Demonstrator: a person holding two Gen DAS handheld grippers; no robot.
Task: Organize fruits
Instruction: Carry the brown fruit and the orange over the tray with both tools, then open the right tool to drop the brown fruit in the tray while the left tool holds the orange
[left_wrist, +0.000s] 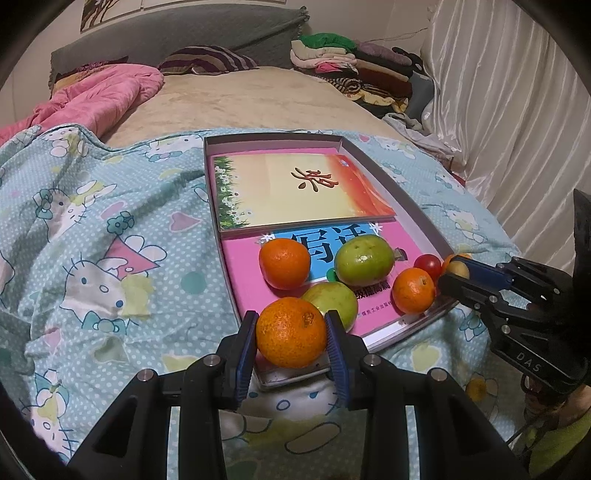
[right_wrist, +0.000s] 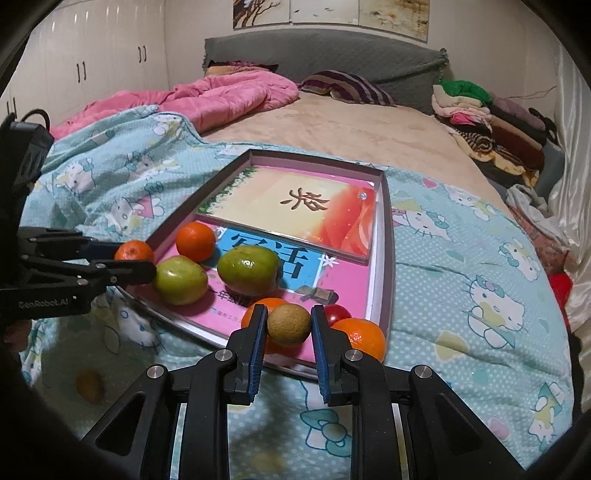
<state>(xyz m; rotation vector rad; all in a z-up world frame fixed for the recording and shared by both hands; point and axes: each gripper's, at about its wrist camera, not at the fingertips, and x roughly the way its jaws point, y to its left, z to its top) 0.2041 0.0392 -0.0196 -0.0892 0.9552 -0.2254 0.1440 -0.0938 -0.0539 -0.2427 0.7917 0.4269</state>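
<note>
A shallow box (left_wrist: 273, 139) (right_wrist: 388, 221) lined with books lies on the bedspread. My left gripper (left_wrist: 291, 326) (right_wrist: 137, 258) is shut on an orange (left_wrist: 291, 334) (right_wrist: 133, 251) over the box's near corner. My right gripper (right_wrist: 289, 326) (left_wrist: 455, 274) is shut on a small brown round fruit (right_wrist: 289, 324) (left_wrist: 459, 268) at the box's other near corner. Inside the box rest two green fruits (left_wrist: 364, 260) (left_wrist: 338, 299), a large orange (left_wrist: 284, 263), a smaller orange (left_wrist: 413, 290) and a red cherry tomato (left_wrist: 427, 264). In the right wrist view another orange (right_wrist: 361, 338) sits beside my right finger.
A pink quilt (right_wrist: 221, 98) and a striped pillow (right_wrist: 347, 88) lie toward the headboard. Folded clothes (left_wrist: 351, 62) are stacked at the far right by the curtain (left_wrist: 509, 110). One brownish fruit (right_wrist: 88, 386) lies on the patterned bedspread (left_wrist: 92, 240) outside the box.
</note>
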